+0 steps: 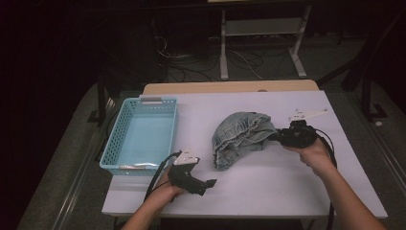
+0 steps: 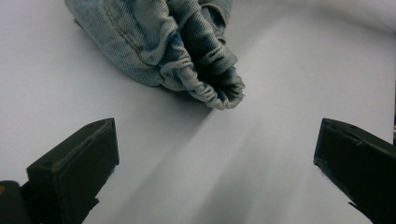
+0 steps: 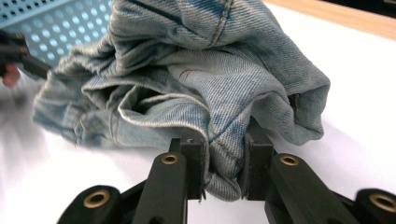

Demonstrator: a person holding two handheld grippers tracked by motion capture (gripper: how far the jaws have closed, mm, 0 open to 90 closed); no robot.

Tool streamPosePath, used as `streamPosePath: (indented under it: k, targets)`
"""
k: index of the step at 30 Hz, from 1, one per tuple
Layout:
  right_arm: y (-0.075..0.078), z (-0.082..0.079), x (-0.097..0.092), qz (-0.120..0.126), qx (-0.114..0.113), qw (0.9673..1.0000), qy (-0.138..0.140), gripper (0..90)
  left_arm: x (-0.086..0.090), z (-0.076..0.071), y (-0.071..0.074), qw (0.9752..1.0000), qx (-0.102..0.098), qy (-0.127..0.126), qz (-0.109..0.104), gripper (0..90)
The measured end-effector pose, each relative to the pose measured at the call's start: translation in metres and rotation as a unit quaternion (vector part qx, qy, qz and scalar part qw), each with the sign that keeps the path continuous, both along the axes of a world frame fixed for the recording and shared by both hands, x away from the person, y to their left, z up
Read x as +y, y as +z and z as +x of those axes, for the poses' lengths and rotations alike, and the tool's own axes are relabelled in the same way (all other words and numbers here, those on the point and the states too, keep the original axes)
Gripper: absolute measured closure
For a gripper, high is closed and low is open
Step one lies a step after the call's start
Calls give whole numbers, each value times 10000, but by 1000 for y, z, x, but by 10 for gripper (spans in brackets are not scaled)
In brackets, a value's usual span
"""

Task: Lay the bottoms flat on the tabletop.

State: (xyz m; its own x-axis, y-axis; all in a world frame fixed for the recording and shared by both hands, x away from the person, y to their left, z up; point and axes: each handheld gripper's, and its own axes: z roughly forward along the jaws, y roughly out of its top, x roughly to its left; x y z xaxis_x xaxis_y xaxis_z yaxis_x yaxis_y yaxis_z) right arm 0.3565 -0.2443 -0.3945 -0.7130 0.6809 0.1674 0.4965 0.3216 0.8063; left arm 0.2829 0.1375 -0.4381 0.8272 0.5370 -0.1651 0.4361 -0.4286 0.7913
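Observation:
A crumpled light-blue denim garment (image 1: 242,135) lies in the middle of the white table (image 1: 268,191). My right gripper (image 1: 276,136) is at its right edge, shut on a fold of the denim (image 3: 224,154), which its two black pads pinch and lift a little off the table. My left gripper (image 1: 210,183) rests near the table's front left, its jaws wide apart with nothing between them. In the left gripper view the garment's gathered waistband end (image 2: 219,88) lies ahead of the open left gripper (image 2: 215,158), well clear of it.
A light-blue plastic basket (image 1: 142,136) stands at the table's left side, beside the garment; its perforated wall (image 3: 56,23) shows behind the denim. A wooden strip (image 1: 230,87) runs along the table's far edge. Cables and a metal stand sit on the floor beyond.

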Motion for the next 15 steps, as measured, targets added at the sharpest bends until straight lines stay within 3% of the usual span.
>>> streamPosePath:
  k: [5, 9, 15]
  targets:
    - [-7, -7, -12, -259, 85, 9996, -64, 738, 0, 0, 0, 10000, 3, 9, 6, 0]
    - [-23, -3, -19, -467, 325, 9983, -148, 736, 0, 0, 0, 10000, -2, 7, -1, 0]
    - [-36, 2, -25, -548, 557, 9967, -227, 705, 0, 0, 0, 10000, 5, 12, -2, 0]
